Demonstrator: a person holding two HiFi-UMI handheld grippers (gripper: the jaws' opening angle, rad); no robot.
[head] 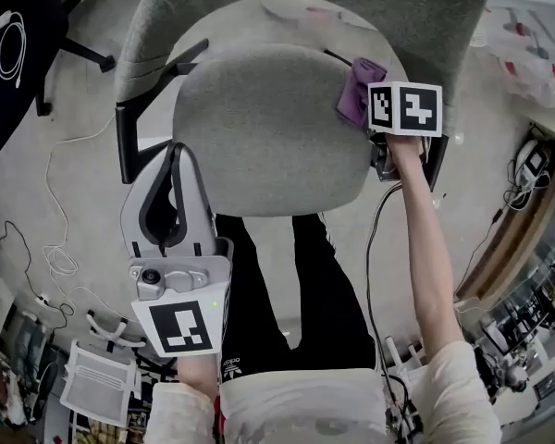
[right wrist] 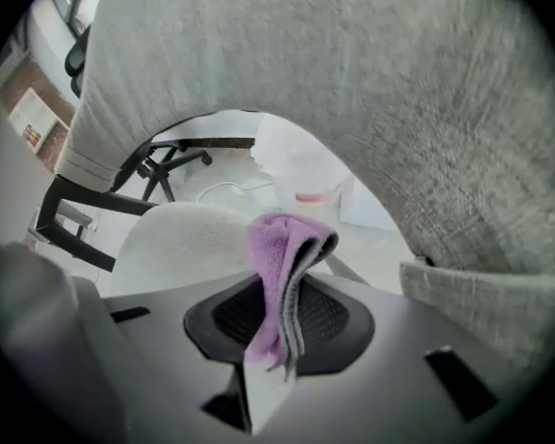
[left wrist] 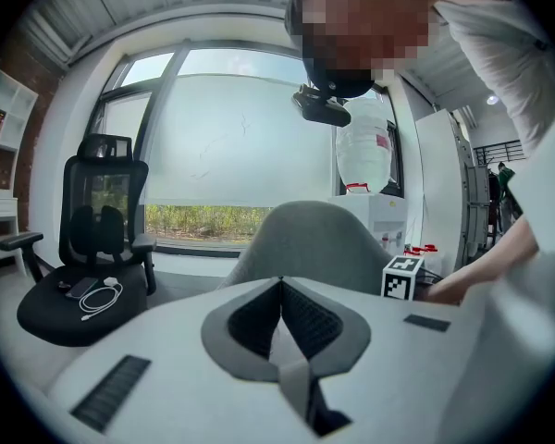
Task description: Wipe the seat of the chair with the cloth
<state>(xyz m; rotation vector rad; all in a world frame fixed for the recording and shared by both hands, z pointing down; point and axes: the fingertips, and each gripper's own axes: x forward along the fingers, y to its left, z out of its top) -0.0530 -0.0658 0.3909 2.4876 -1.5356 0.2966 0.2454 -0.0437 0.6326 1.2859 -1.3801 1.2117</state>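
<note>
Now your right gripper [right wrist: 276, 340], fingers clamped on the cloth [right wrist: 279, 266], sits at the seat's [head: 268, 137] far right, so wipe leftward. On your left gripper [left wrist: 279, 326] the fingers are together, empty.

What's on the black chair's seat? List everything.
A coiled white cable and a dark flat device lie on the seat. The device's far end runs under the armrest, so that part is hidden.

Grey fabric-covered chair seat [head: 268, 137], rounded, standing on a pale grey floor [head: 18, 183]. One folded purple terry cloth [head: 356, 91] at the seat's far right edge, by the backrest; whether it touches the seat cannot be told. Thin white cable [head: 60, 262] trails in loops over the floor, left of the seat.
</note>
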